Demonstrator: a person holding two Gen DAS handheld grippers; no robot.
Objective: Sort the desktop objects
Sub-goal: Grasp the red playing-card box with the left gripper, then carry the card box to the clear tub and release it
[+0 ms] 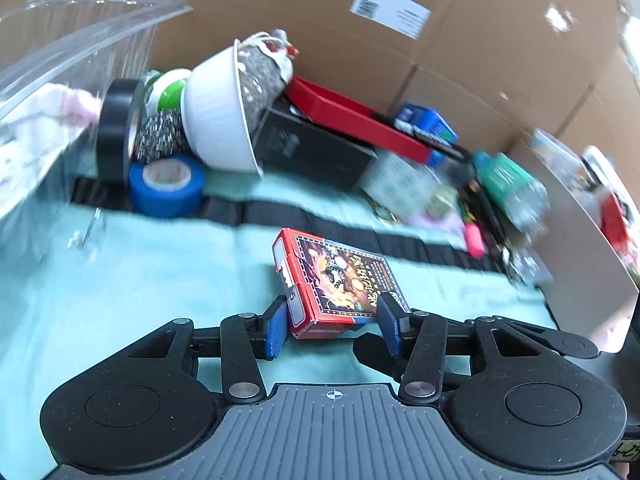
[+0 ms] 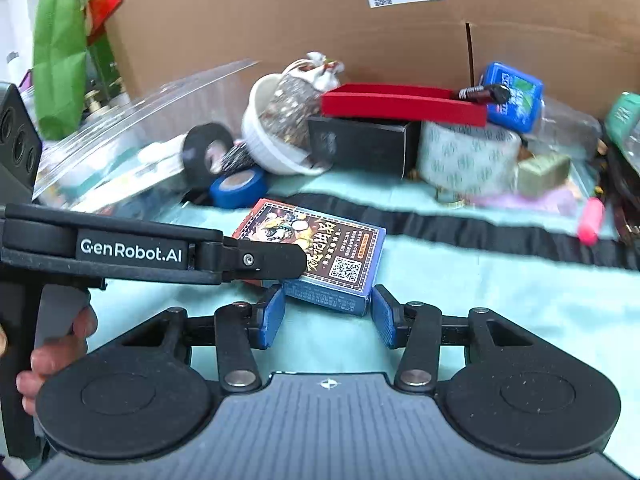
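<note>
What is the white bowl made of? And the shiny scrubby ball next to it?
The white bowl looks like glazed ceramic, or maybe plastic: smooth, glossy, with ribbed sides. The scrubby ball looks like steel wool: tangled, glinting silver wire coils.

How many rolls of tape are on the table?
3: a black tape roll standing on edge by the clear bin, a blue tape roll lying before it, a patterned wide roll beside the black box. Clutter may hide others.

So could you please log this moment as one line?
left gripper: shut on card box | right gripper: open, straddling box | cloth: box resting
</note>
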